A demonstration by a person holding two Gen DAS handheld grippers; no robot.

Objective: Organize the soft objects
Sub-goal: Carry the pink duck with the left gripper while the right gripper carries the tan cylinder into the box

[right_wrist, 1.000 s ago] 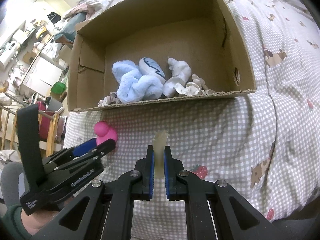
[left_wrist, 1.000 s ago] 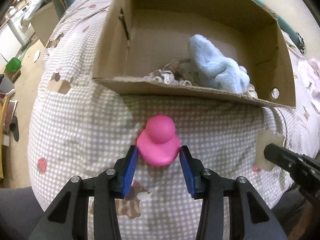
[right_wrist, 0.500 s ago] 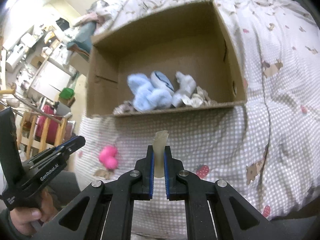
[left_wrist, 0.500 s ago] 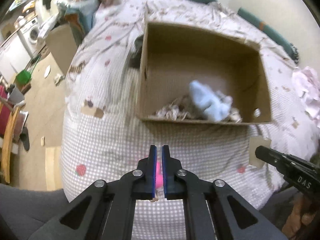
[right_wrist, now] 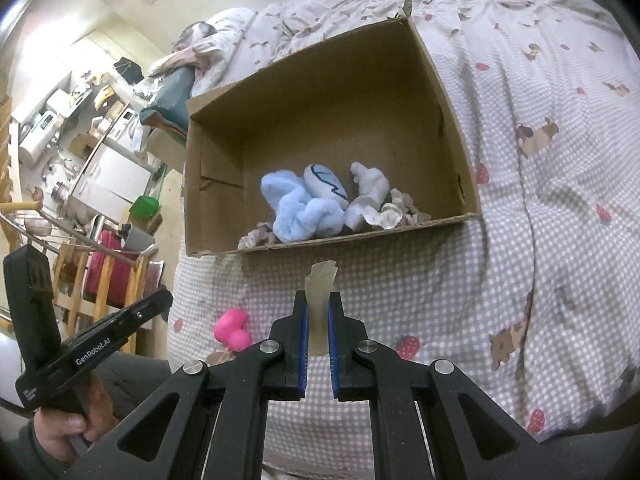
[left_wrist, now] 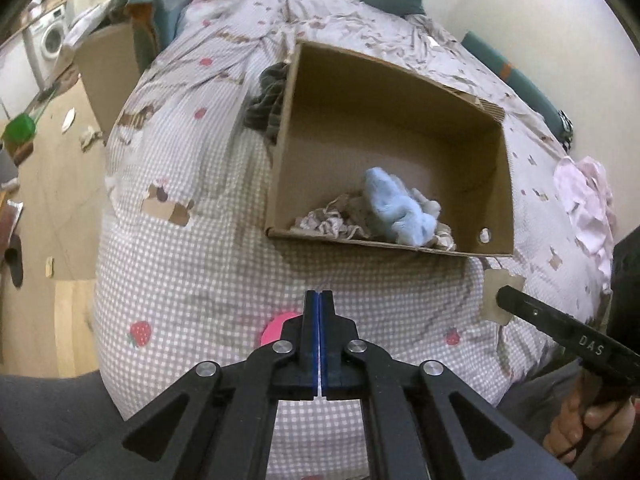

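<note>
Pink rubber duck (right_wrist: 232,329) lies on the bed (right_wrist: 540,240), near the cardboard box (right_wrist: 448,136), while the left tool (left_wrist: 319,300) is closed on nothing. The right tool (right_wrist: 318,312) pinches a pale translucent piece (right_wrist: 320,292), which may slip out when carried.

A pink rubber duck (right_wrist: 232,329) lies on the checked bedspread at seven o'clock of the cardboard box (right_wrist: 448,128), which holds a pale-blue plush (right_wrist: 304,210).
</note>
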